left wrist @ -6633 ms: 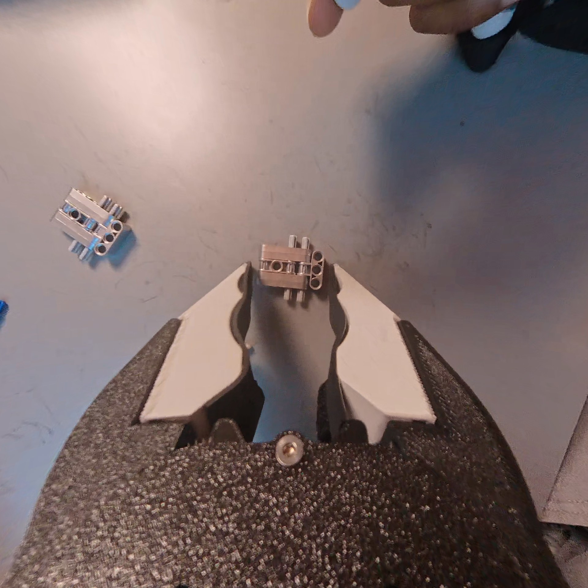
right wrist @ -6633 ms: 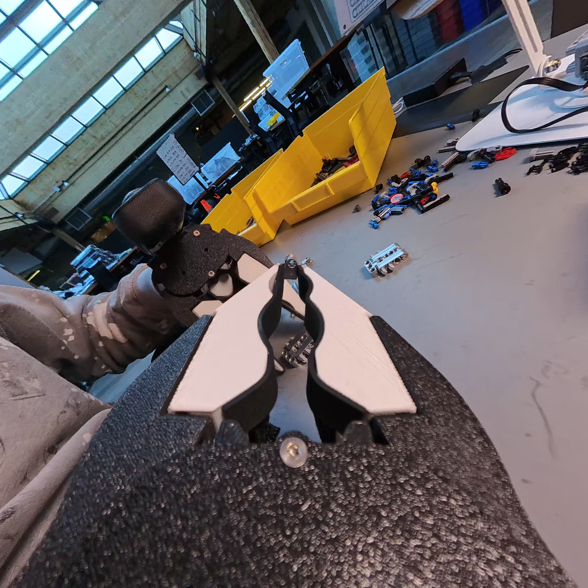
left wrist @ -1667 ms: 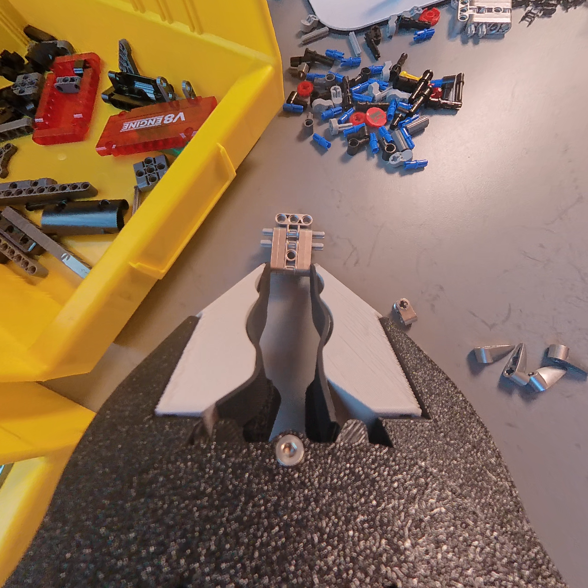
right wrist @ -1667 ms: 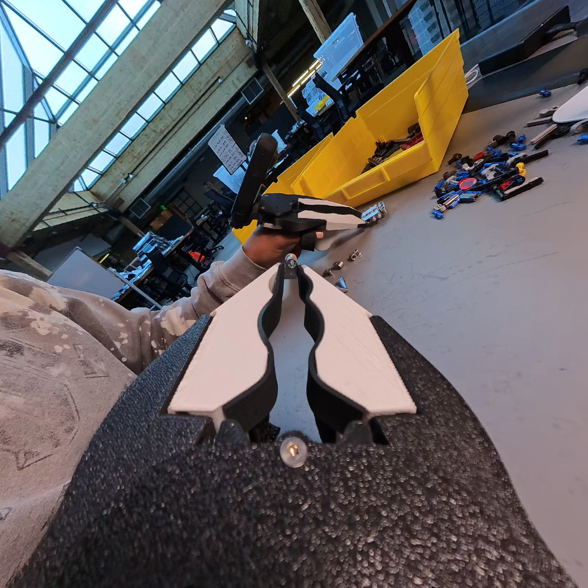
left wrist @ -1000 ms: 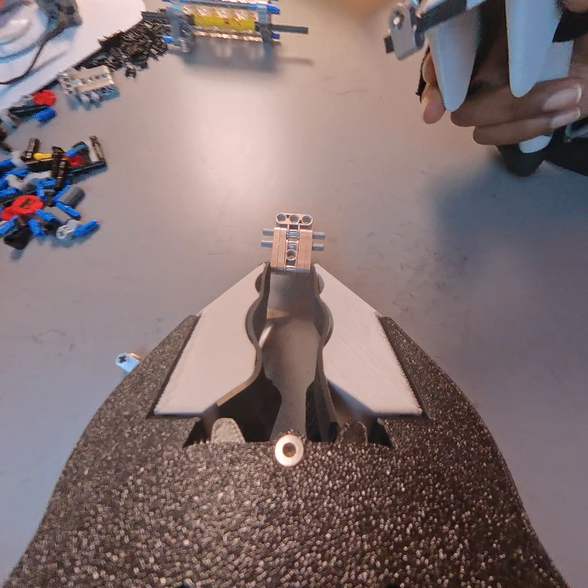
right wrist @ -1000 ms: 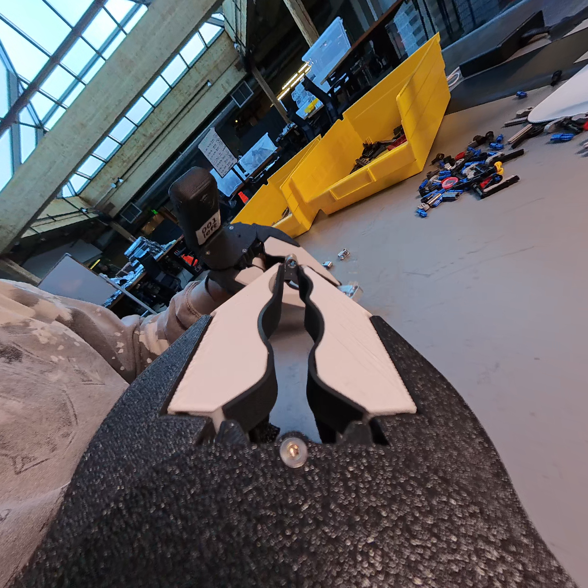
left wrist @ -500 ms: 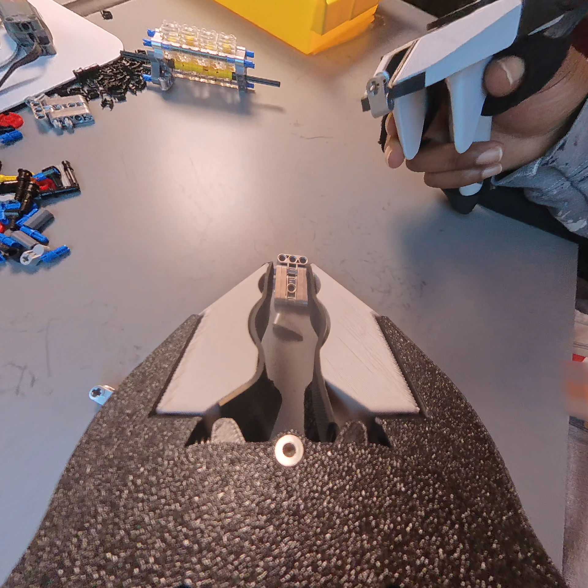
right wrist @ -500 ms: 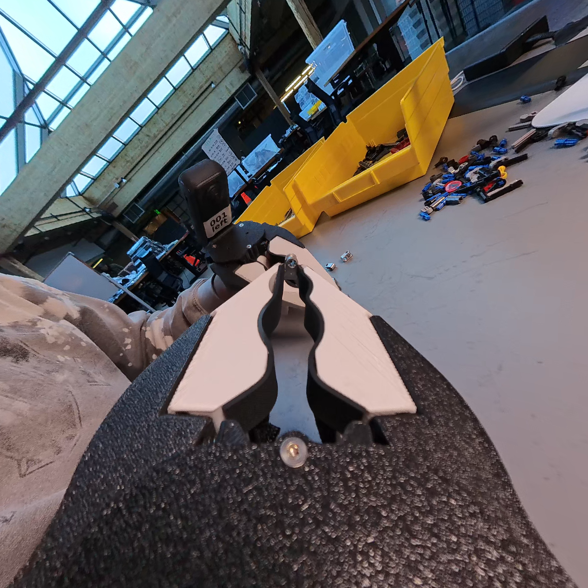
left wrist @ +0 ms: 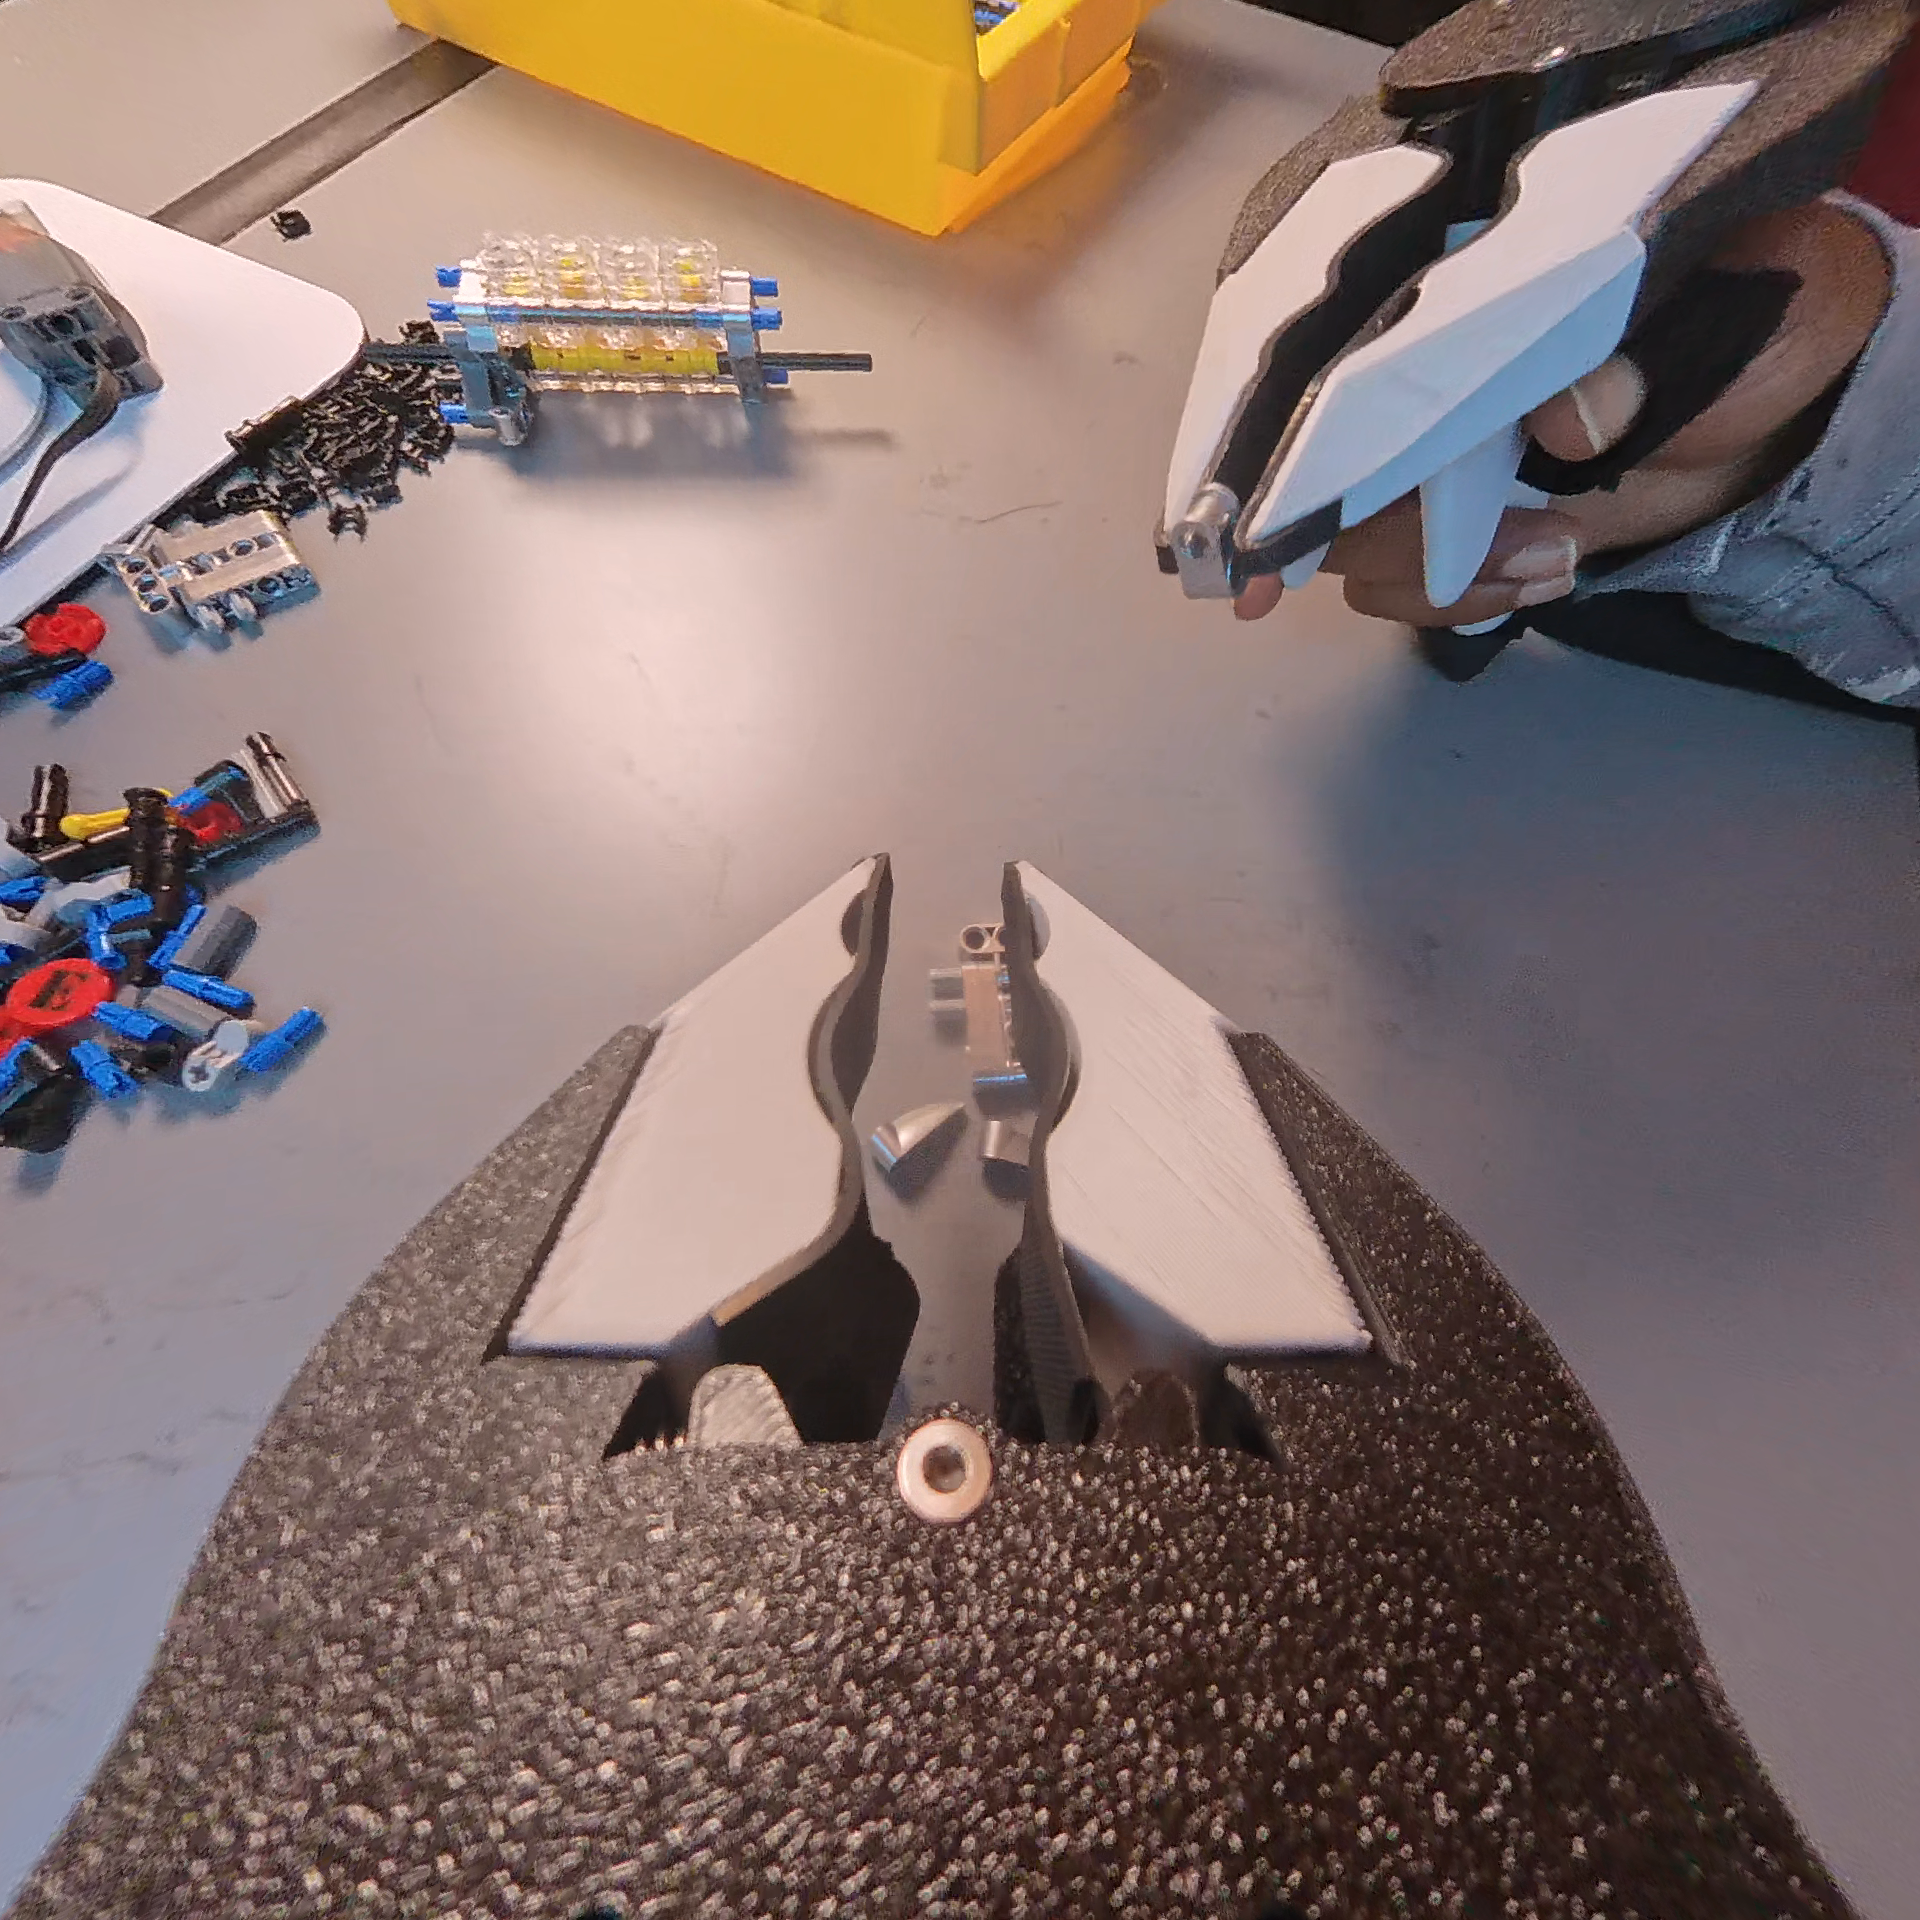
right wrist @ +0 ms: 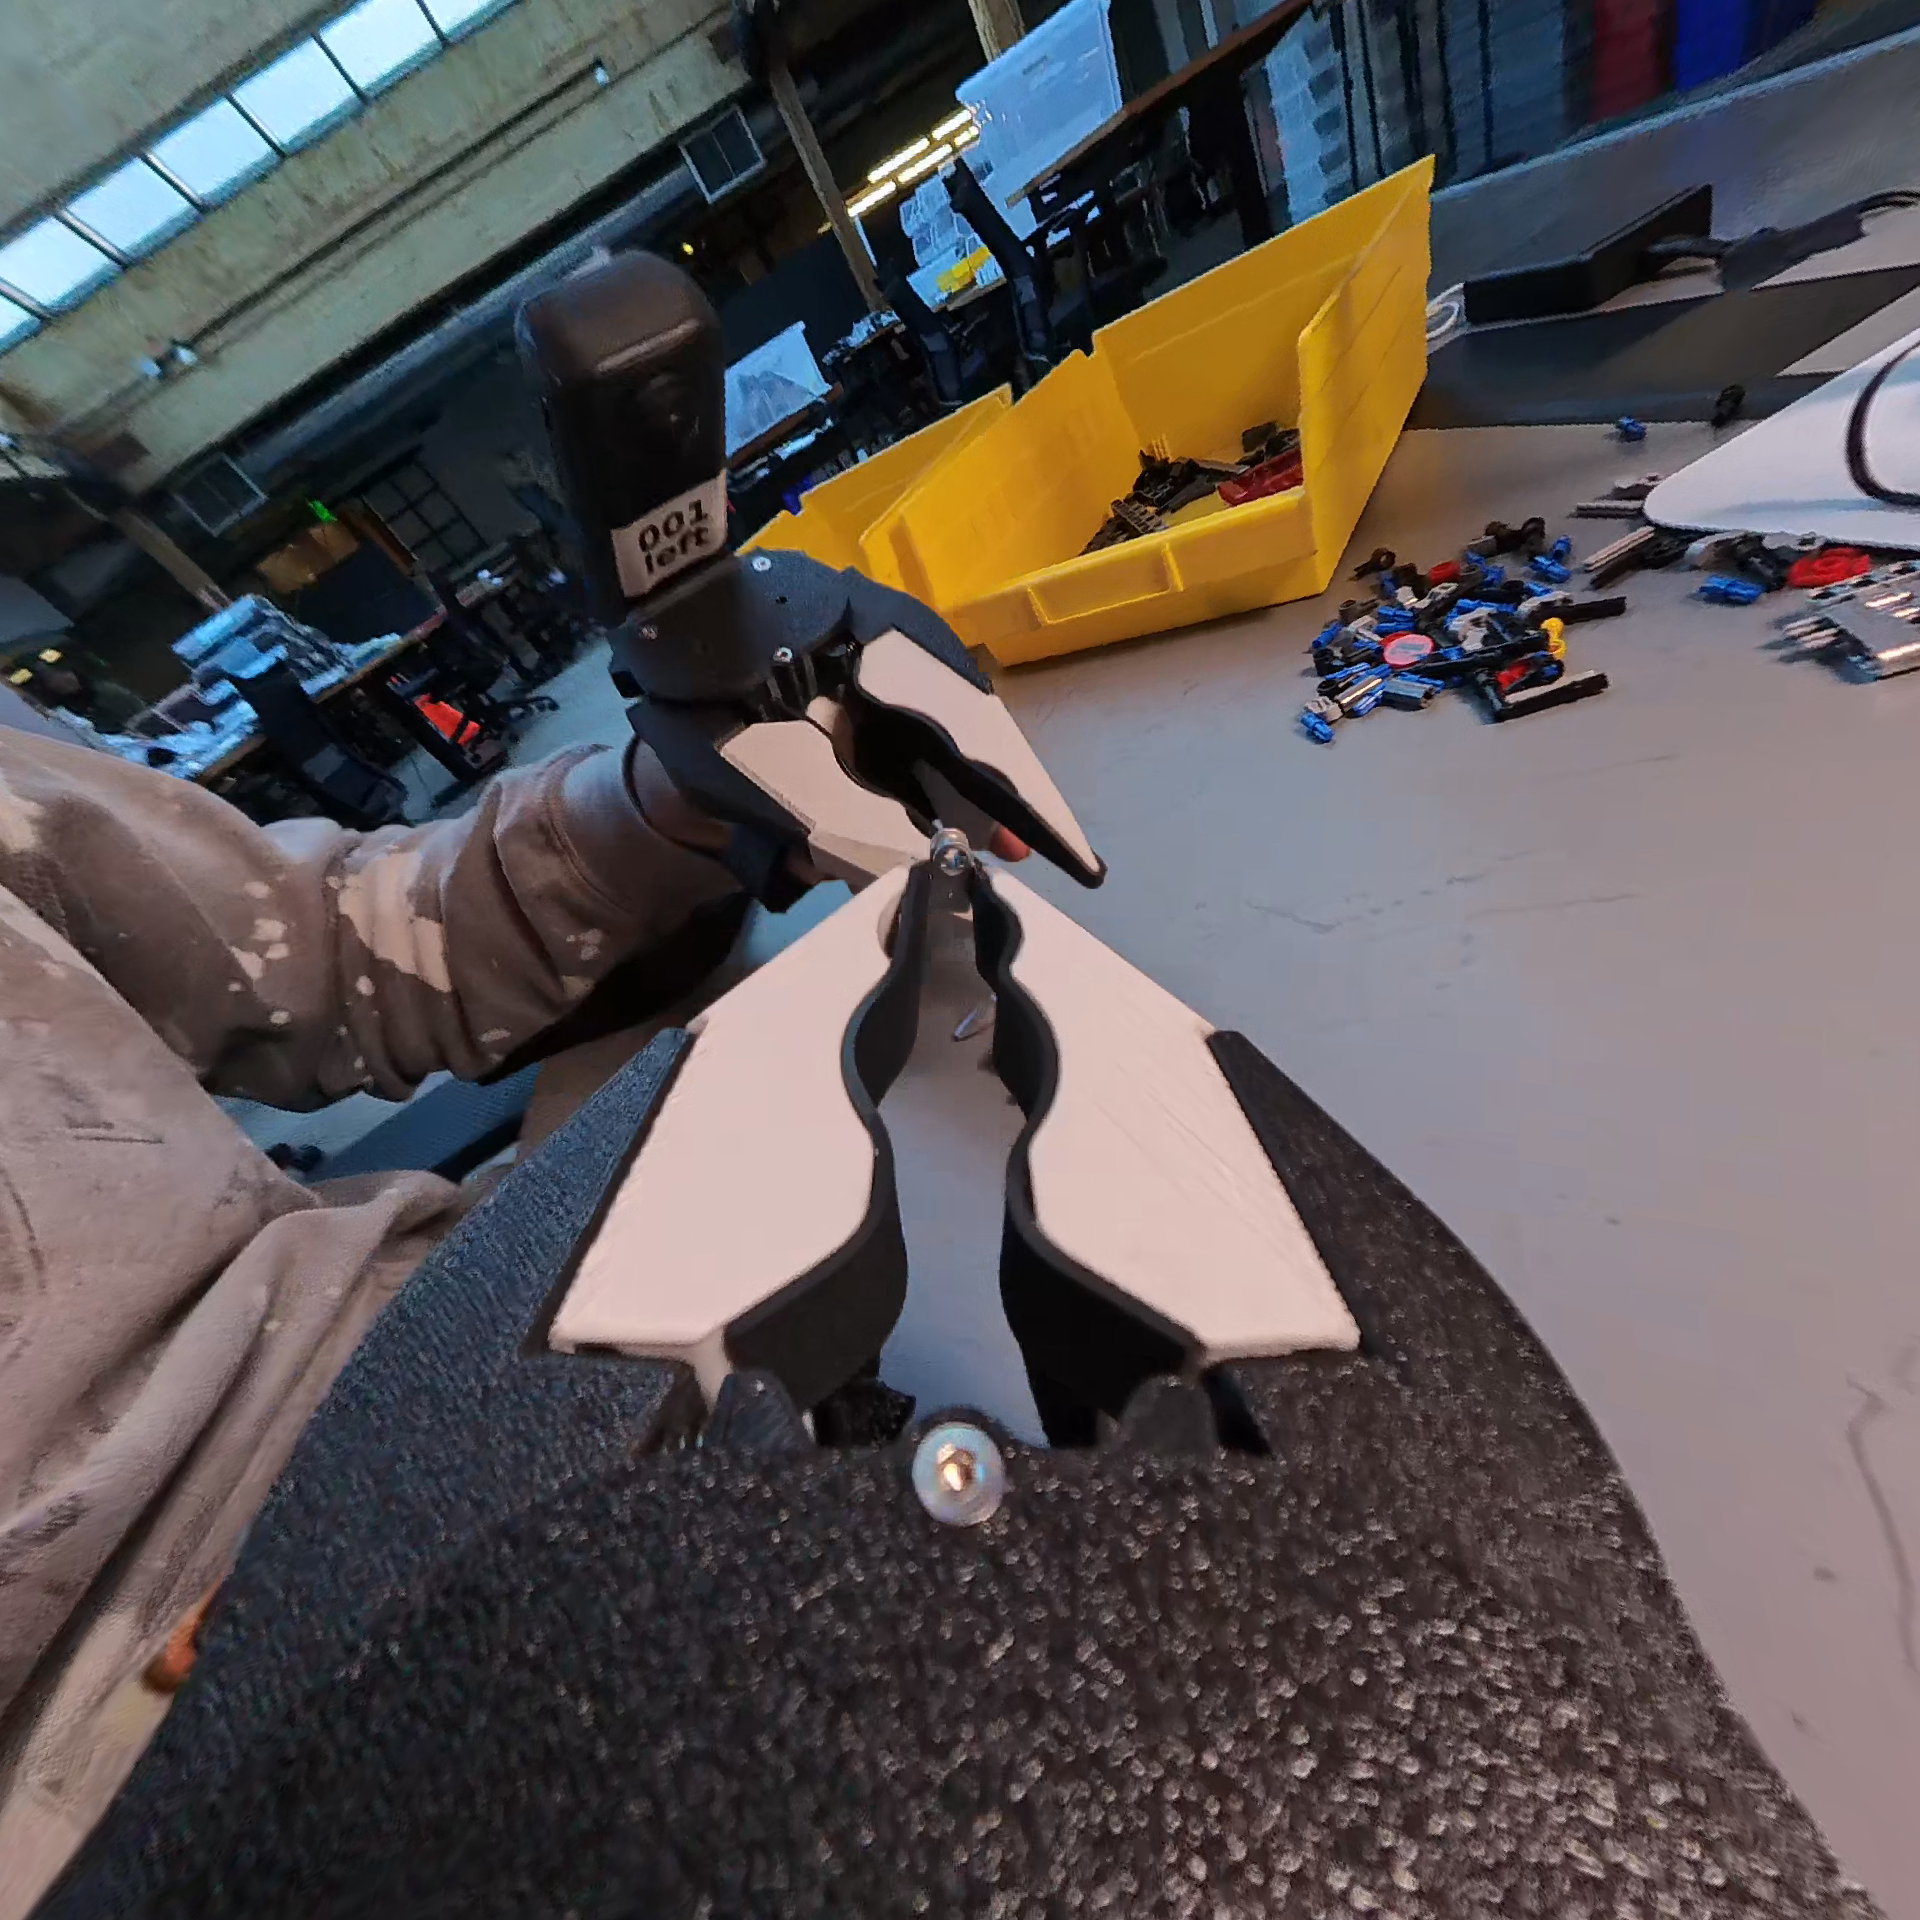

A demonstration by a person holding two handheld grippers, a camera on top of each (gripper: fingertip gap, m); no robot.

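My left gripper [left wrist: 943, 883] points down at the grey table [left wrist: 644, 748], jaws parted, gripping nothing. The grey pinned assembly [left wrist: 979, 1003] lies on the table between its fingers, tight beside the right-hand one; I can't tell if they touch. Two small curved grey pieces [left wrist: 914, 1143] sit just behind it. My right gripper [left wrist: 1210, 540] hangs tilted down on the far right, a hand [left wrist: 1496, 561] wrapped under it, tips pinched on a small grey connector [left wrist: 1200, 535]. In the right wrist view the left gripper [right wrist: 1039, 847] slants downward just beyond my fingertips, sleeve [right wrist: 364, 894] stretched behind it.
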